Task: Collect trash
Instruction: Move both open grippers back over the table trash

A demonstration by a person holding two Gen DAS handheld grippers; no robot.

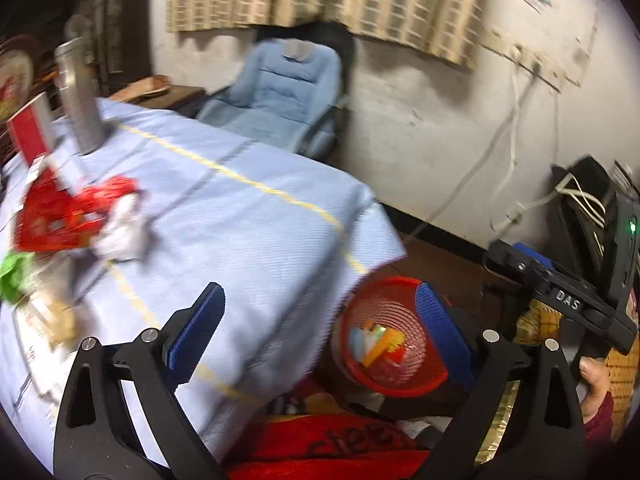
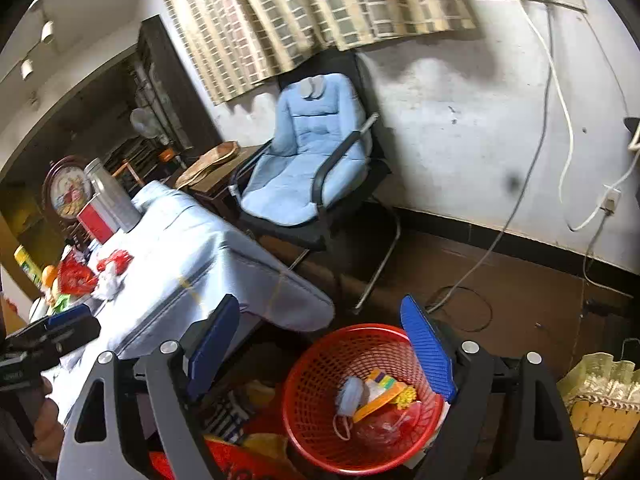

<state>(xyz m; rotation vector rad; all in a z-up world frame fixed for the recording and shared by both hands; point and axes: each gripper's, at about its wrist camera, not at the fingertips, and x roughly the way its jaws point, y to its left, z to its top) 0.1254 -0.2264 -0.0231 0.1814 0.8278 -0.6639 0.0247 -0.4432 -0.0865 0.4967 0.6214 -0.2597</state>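
A red mesh basket (image 2: 312, 400) stands on the floor by the table corner, holding a face mask (image 2: 350, 396), a colourful wrapper (image 2: 384, 394) and red plastic. My right gripper (image 2: 320, 320) hangs open above it, with nothing between its blue pads. My left gripper (image 1: 320, 308) is open and empty over the table corner, with the basket (image 1: 384, 308) just right of it. On the blue tablecloth (image 1: 248, 220) lie red wrappers (image 1: 52, 216), a crumpled white tissue (image 1: 120, 228) and a green wrapper (image 1: 12, 276). The left wrist view is blurred.
A chair with a blue cushion (image 2: 304, 176) stands against the wall behind the table. A silver flask (image 1: 78, 100) and a red box (image 1: 30, 128) stand at the table's far end. Cables (image 2: 460, 300) trail across the brown floor. Gold cloth (image 2: 600, 400) lies to the right.
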